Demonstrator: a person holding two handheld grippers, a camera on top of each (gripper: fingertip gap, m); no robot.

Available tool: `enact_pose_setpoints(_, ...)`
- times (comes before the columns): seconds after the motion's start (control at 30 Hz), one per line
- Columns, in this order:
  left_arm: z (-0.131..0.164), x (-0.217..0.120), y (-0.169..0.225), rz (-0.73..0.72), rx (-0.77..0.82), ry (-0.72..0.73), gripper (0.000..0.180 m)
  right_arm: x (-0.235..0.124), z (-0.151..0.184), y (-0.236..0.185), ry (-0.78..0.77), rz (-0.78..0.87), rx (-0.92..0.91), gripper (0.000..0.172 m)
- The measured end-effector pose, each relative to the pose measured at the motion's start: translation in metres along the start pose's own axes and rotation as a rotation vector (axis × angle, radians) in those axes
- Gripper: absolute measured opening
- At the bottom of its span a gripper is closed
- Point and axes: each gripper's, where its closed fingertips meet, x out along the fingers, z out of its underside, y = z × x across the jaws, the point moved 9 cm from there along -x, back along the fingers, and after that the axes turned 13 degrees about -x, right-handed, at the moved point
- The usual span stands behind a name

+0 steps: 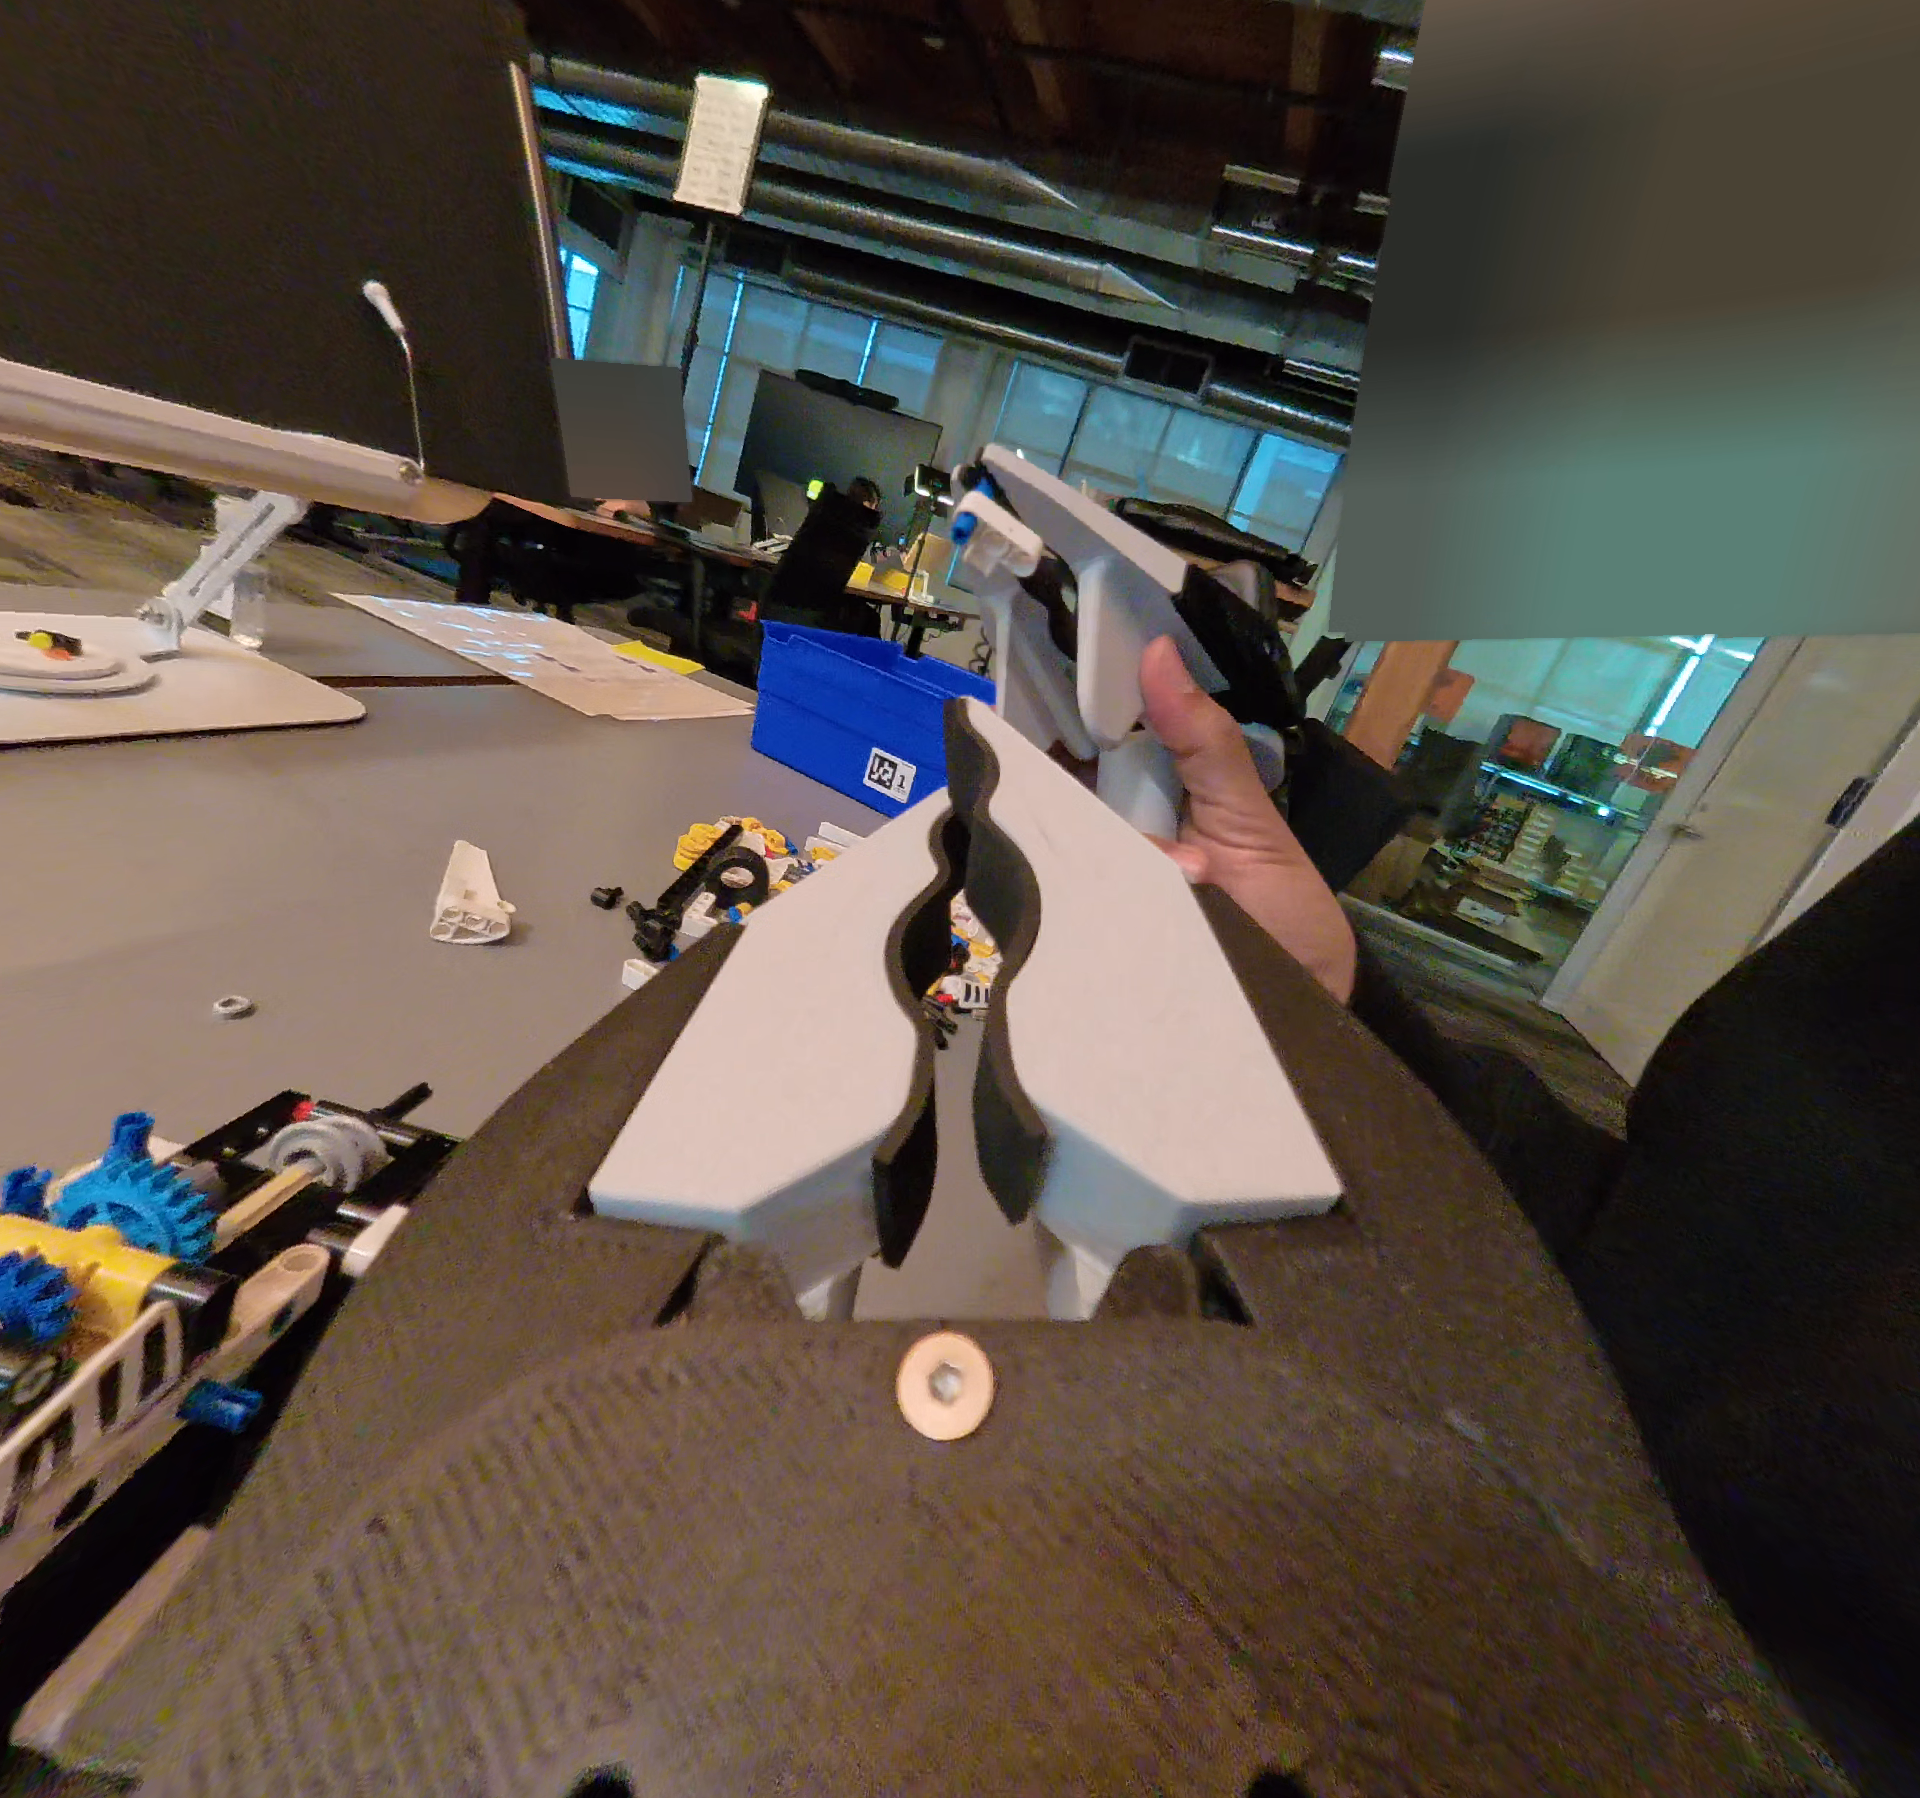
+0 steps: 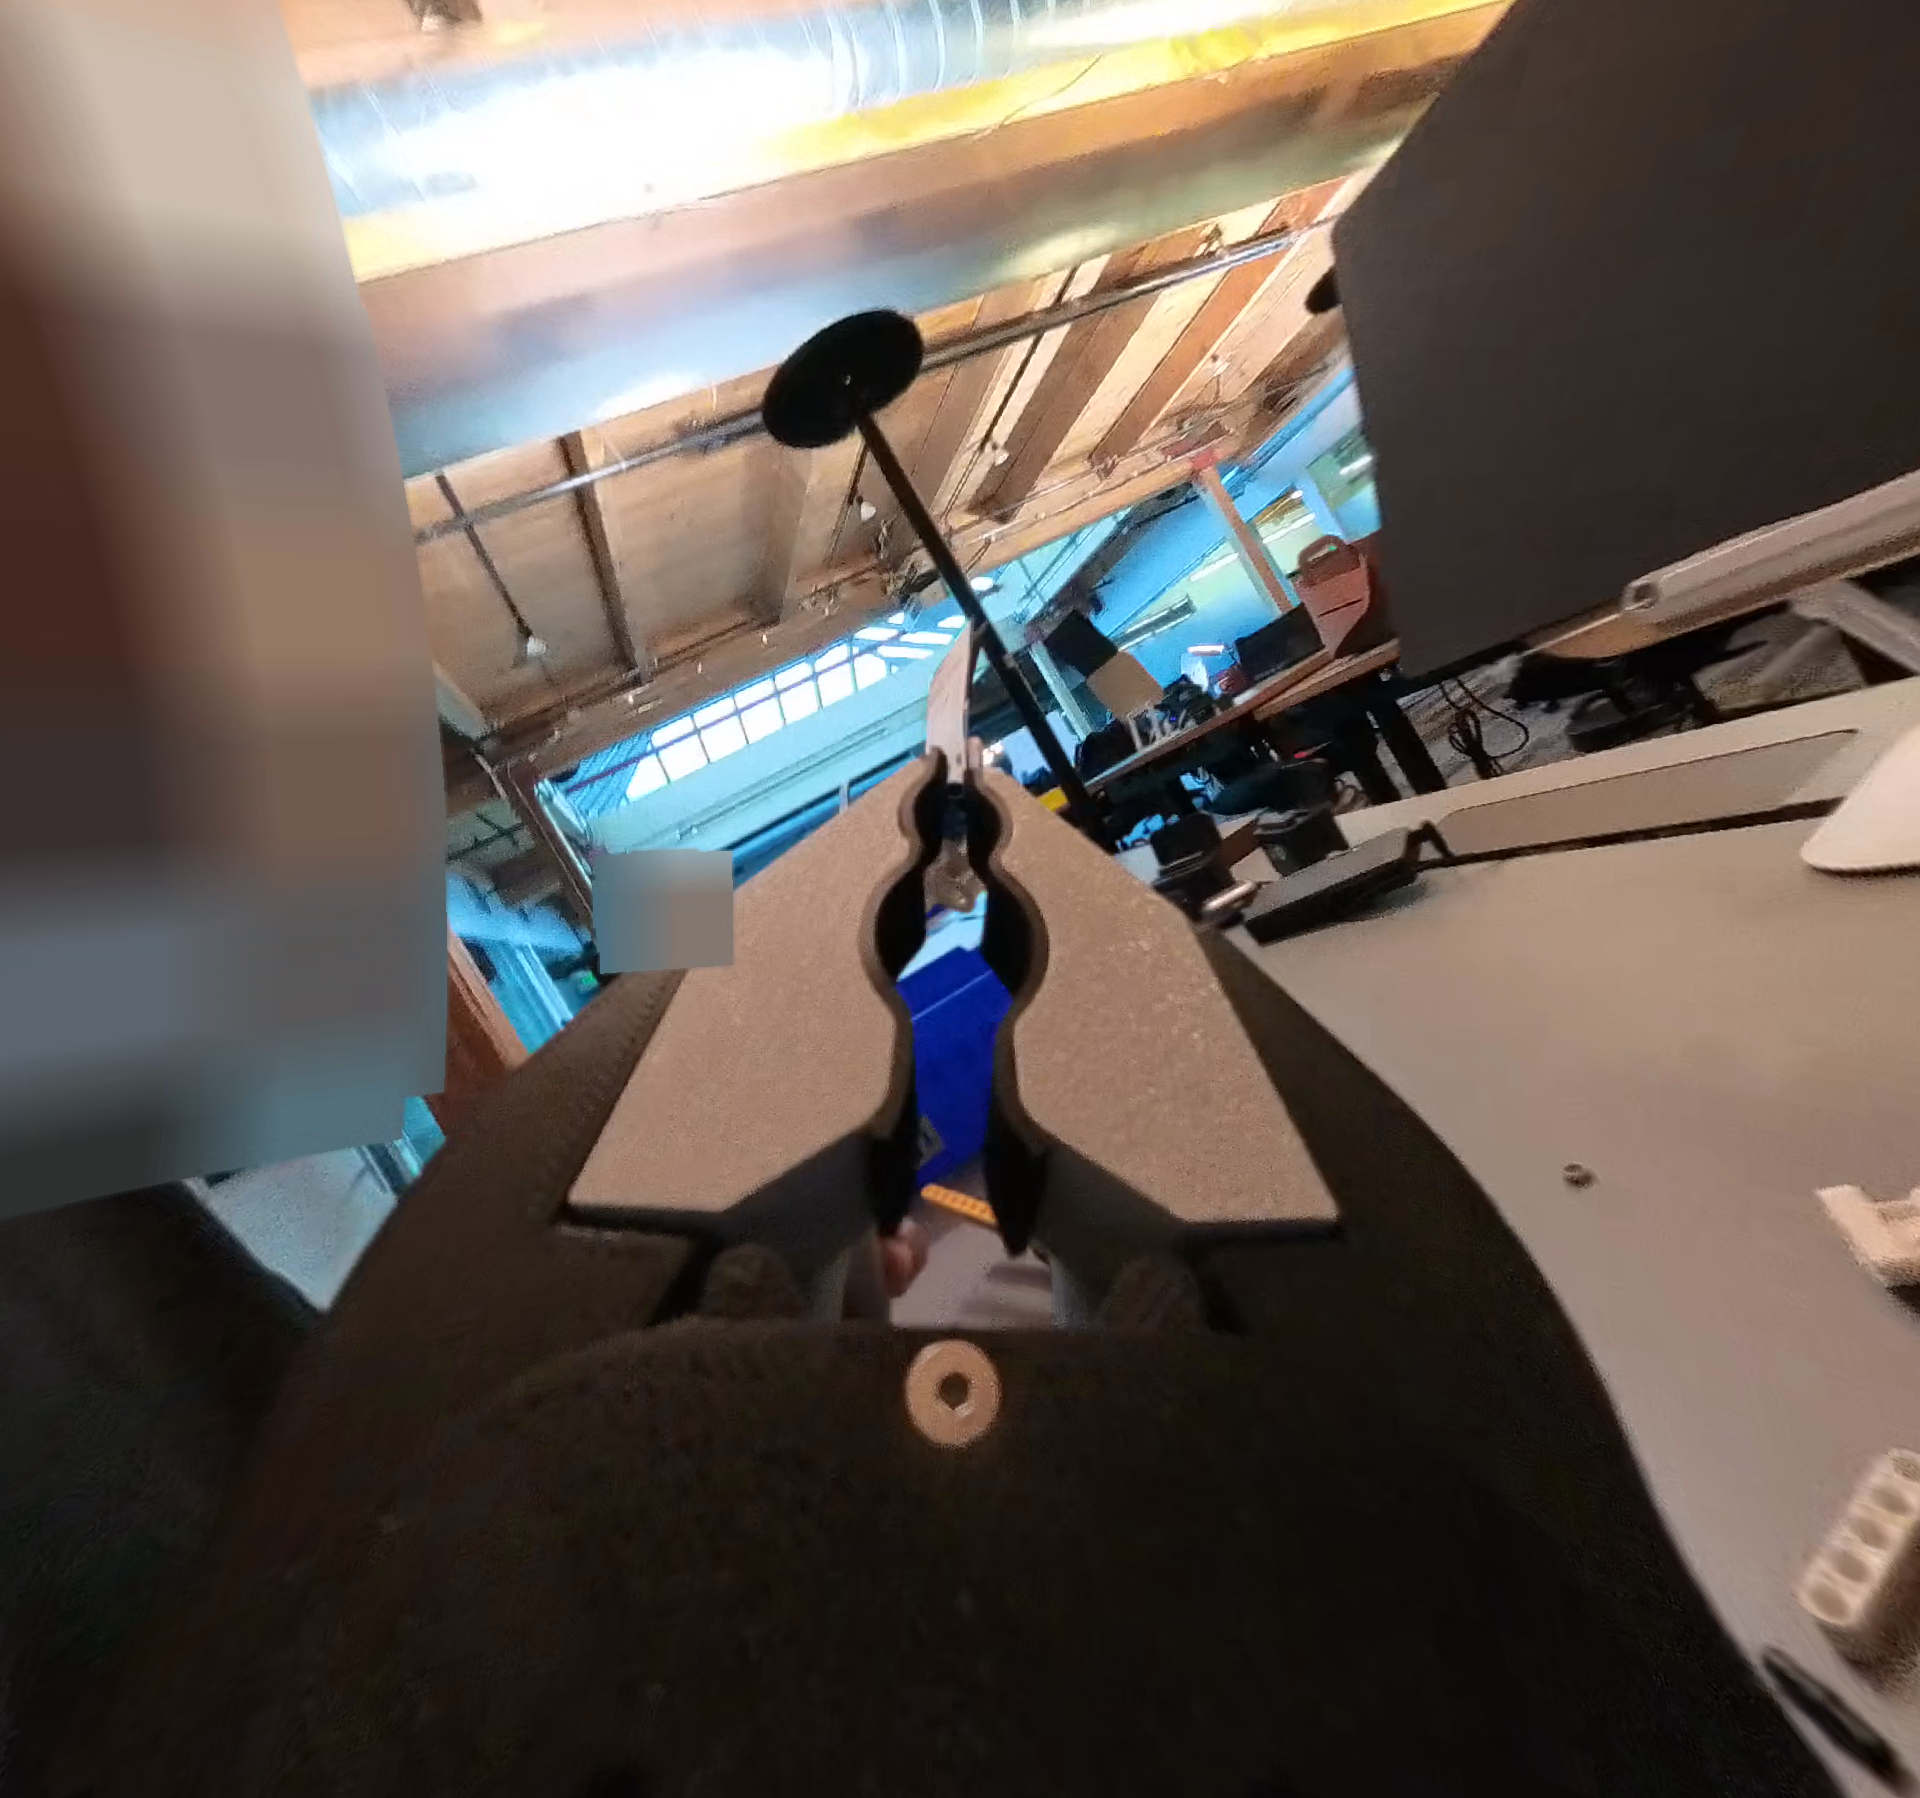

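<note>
**Inspector:** Report the left gripper (image 1: 961, 761).

**Assistant:** Its jaws are clenched, the wavy black pads meeting at the tips with nothing between them. It hangs above the grey surface (image 1: 312, 865), clear of it. Below and just left of the tips lies a heap of small building parts (image 1: 748, 865), yellow, black and white. Further left of the jaws lies a white panel piece (image 1: 470, 896), apart from the heap, with a small black pin (image 1: 606, 896) between the two. A blue bin (image 1: 831, 709) stands just beyond the tips. Low to the left of the jaws sits a built assembly with blue gears (image 1: 125, 1218).

**Inspector:** And the right gripper (image 2: 961, 777)?

**Assistant:** Raised off the surface and tilted upward. Its jaws are closed on a thin white piece (image 2: 954, 699), which sticks out beyond the tips; the pads press its lower end. From the left wrist view the same gripper holds a white piece with a blue pin at its end (image 1: 992, 527), high and to the right of the left jaws, with a hand (image 1: 1247, 813) on the handle.

**Inspector:** Anything near it?

**Assistant:** A black rod with a disc on top (image 2: 842, 379) stands beyond the right jaws. White parts (image 2: 1870, 1229) lie on the surface well to their right.
</note>
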Motion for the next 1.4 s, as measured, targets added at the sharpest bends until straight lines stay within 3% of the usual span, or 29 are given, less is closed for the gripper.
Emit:
enact_pose_setpoints(0.2, -0.006, 0.001, 0.002, 0.119, -0.122, 0.007, 0.0, 0.012, 0.03, -0.004, -0.03, -0.088, 0.099, 0.001)
enact_pose_setpoints(0.3, -0.009, 0.005, 0.0, 0.122, -0.218, -0.019, 0.0, 0.019, 0.043, -0.014, -0.037, -0.079, 0.036, 0.001)
enact_pose_setpoints(0.53, -0.018, -0.003, -0.006, 0.058, -0.195, 0.015, 0.0, 0.033, 0.056, -0.036, -0.068, -0.056, -0.18, 0.002)
enact_pose_setpoints(0.93, -0.014, -0.007, -0.009, 0.032, -0.11, 0.033, 0.0, 0.035, 0.065, -0.03, 0.015, -0.097, 0.002, 0.001)
enact_pose_setpoints(1.4, -0.011, -0.002, -0.003, 0.031, -0.085, 0.019, 0.0, 0.035, 0.068, -0.033, -0.008, -0.083, -0.05, 0.001)
